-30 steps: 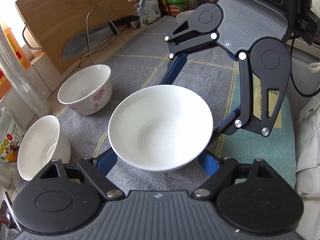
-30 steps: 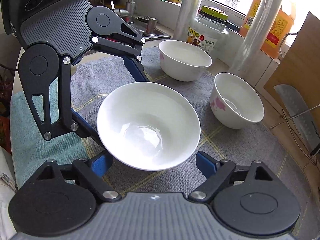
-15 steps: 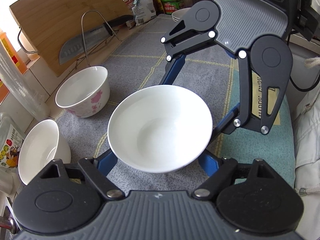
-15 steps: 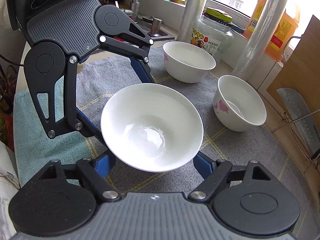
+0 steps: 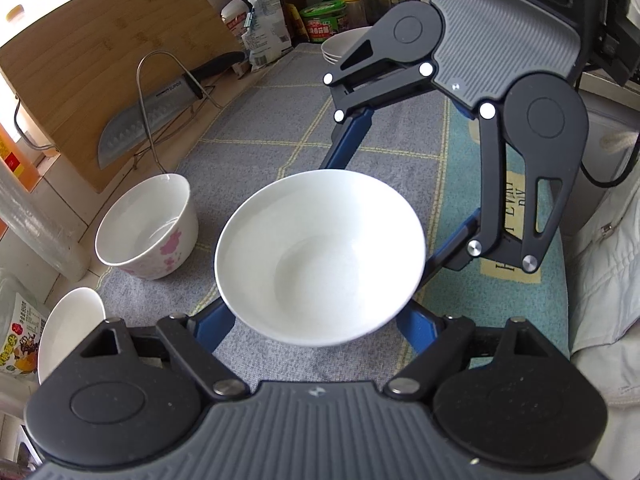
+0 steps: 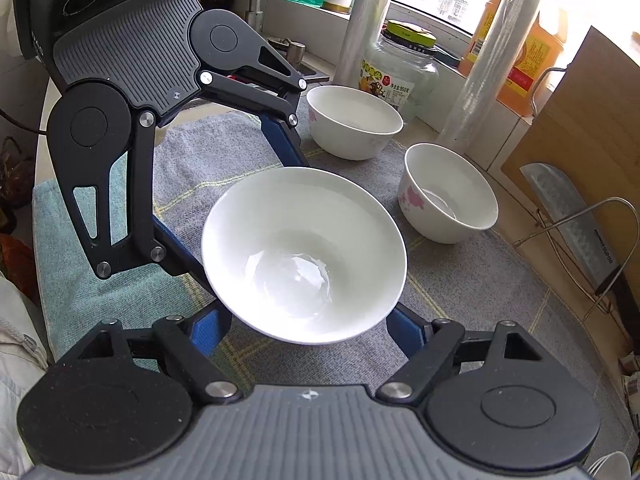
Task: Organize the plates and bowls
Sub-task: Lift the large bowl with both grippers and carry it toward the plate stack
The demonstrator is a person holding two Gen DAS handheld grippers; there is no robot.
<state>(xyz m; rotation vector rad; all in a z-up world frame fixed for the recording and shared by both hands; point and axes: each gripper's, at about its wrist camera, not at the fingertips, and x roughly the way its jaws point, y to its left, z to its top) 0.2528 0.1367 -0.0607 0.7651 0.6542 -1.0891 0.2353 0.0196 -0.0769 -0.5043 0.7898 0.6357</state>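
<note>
The wide white bowl [image 5: 320, 258] is in the middle of the scene, between the two grippers, which come at it from opposite sides. The left gripper [image 5: 316, 322] has its blue fingers [image 5: 212, 326] under the near rim, one on each side, and its jaws are partly open and pressed on the lower wall of the bowl, so it has hold of it. The right gripper [image 6: 306, 326] does the same from the other side, its jaws also partly open and closed on the bowl [image 6: 304, 254]. The bowl seems to be a little above the grey cloth [image 5: 256, 128] that covers the bench, but I cannot tell for sure if the bottom touches it. Near the wall stand two more bowls, well apart from the held one: a bowl with pink flowers [image 5: 148, 228] and a plain white bowl [image 6: 354, 120] beside a glass jar [image 6: 400, 70]. A wooden board [image 5: 100, 60] leans against the wall, with a knife [image 5: 148, 116] on a wire stand in front of it. At the far end of the cloth there is a stack of plates [image 5: 340, 46]
</note>
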